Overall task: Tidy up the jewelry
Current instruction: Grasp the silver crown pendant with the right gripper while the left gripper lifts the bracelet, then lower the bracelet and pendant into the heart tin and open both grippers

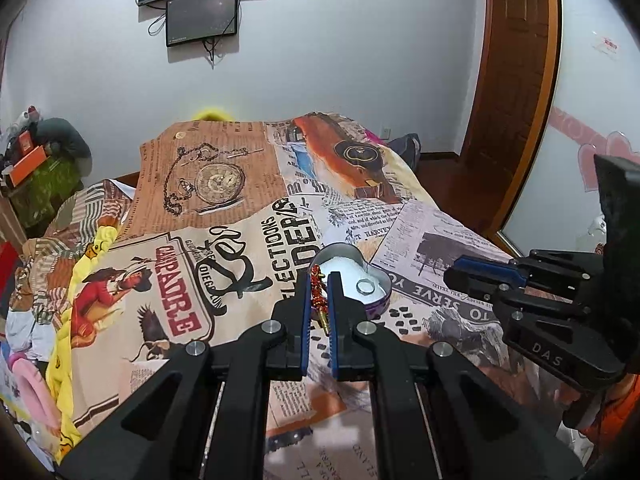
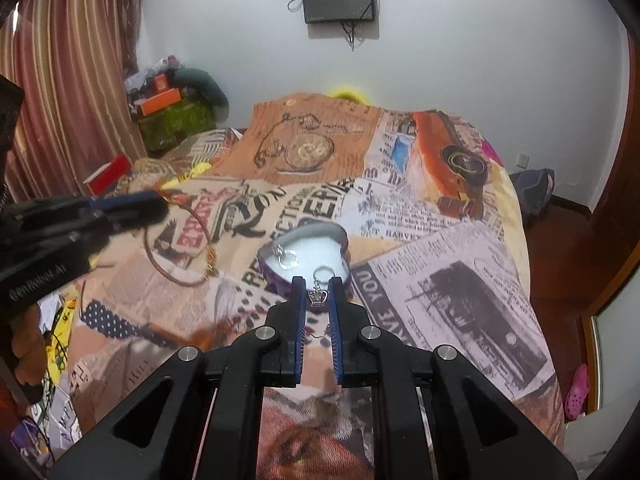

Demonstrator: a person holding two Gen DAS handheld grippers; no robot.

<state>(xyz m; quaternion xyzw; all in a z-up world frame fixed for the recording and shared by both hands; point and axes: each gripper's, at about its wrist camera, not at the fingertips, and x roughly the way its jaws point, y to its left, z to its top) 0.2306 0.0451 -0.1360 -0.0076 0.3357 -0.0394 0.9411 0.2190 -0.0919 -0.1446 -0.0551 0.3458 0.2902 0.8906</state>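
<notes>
A heart-shaped purple tin with a white lining lies on the bed. A silver ring and a silver earring lie inside it. My left gripper is shut on a red and gold beaded necklace just in front of the tin's left rim; in the right wrist view the gripper holds the hanging necklace loop. My right gripper is shut on a silver crown charm at the tin's near rim; it shows in the left wrist view.
The bed carries a newspaper-print cover. A yellow cloth lies at its left edge. Boxes and clutter stand at the back left by a curtain. A wooden door is at the right.
</notes>
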